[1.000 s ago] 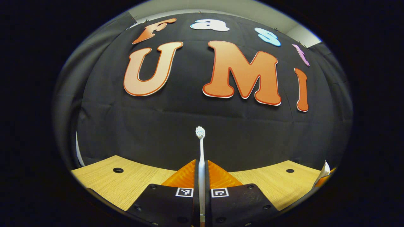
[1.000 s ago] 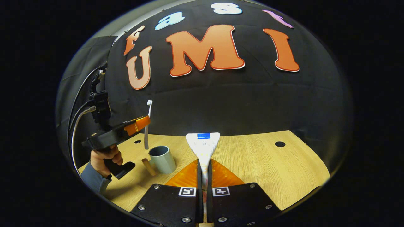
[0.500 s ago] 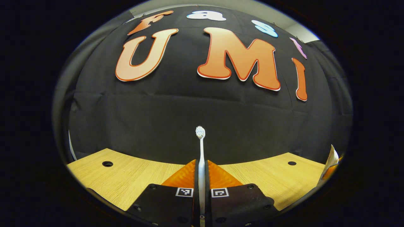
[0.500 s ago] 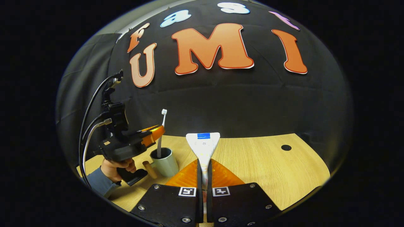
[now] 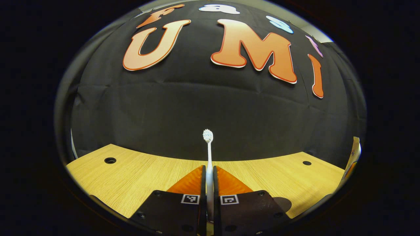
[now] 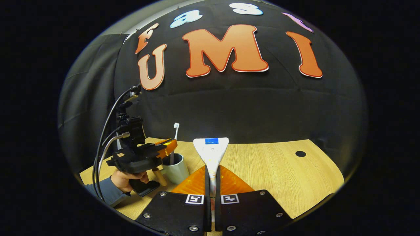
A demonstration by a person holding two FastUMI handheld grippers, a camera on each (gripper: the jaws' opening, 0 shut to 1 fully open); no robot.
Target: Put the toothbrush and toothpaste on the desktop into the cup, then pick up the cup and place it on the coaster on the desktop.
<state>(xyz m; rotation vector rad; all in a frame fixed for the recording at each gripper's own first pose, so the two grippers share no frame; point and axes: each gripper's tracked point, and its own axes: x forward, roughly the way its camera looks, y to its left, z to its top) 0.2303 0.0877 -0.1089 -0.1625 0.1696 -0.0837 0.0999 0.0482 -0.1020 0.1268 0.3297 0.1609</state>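
Presently: left gripper (image 5: 209,170) clamps toothbrush (image 5: 208,144) upright, its handle end inside cup (image 6: 175,168). Right gripper (image 6: 211,177) clamps toothpaste (image 6: 211,150) above desk (image 6: 279,177).

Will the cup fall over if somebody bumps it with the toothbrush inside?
Probably not easily: the cup looks squat, with a wide flat base on the desk. The thin toothbrush likely adds little weight. Its side handle might make a push turn it rather than tip it.

Even, bright light on the wooden desktop (image 5: 137,177); both views sharp, with fisheye bending at the edges.
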